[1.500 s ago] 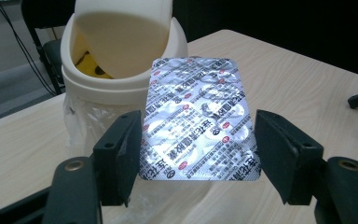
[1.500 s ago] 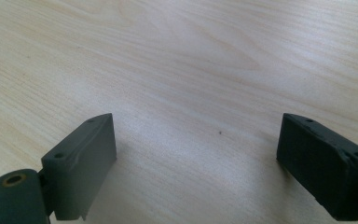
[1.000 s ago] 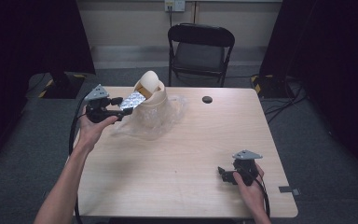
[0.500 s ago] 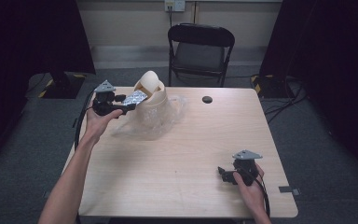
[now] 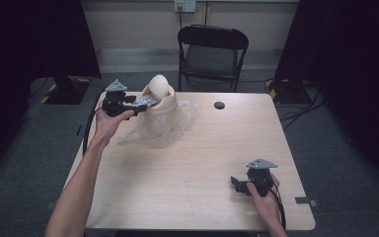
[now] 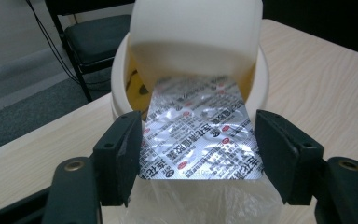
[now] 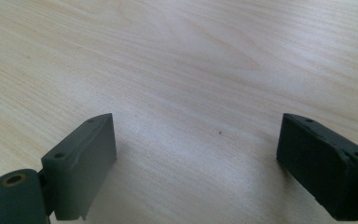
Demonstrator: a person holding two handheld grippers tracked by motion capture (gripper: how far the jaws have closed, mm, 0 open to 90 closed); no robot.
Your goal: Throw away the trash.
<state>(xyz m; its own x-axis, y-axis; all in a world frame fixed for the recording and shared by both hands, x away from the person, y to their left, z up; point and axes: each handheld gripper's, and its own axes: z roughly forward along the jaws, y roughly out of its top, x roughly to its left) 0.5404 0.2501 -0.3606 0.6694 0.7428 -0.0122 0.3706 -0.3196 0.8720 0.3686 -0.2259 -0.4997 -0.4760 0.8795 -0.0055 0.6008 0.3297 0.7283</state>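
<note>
Worktop (image 5: 187, 182) is carrying a cream swing-lid bin (image 5: 162, 106) at 11 o'clock, sitting on clear plastic film (image 5: 182, 116). Silver blister pack (image 6: 200, 135), red and black print too small to read, is poking into the bin mouth. Left claw (image 6: 198, 149) is gripping the pack's edges. Right claw (image 7: 196, 163) is sitting wide apart, holding nothing, at 5 o'clock.

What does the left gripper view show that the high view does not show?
The left gripper view alone makes the printed text on the silver blister pack legible, its far end under the bin's swing lid. The high view alone has the chair whole and the right gripper. Both share the cream bin and the table.
</note>
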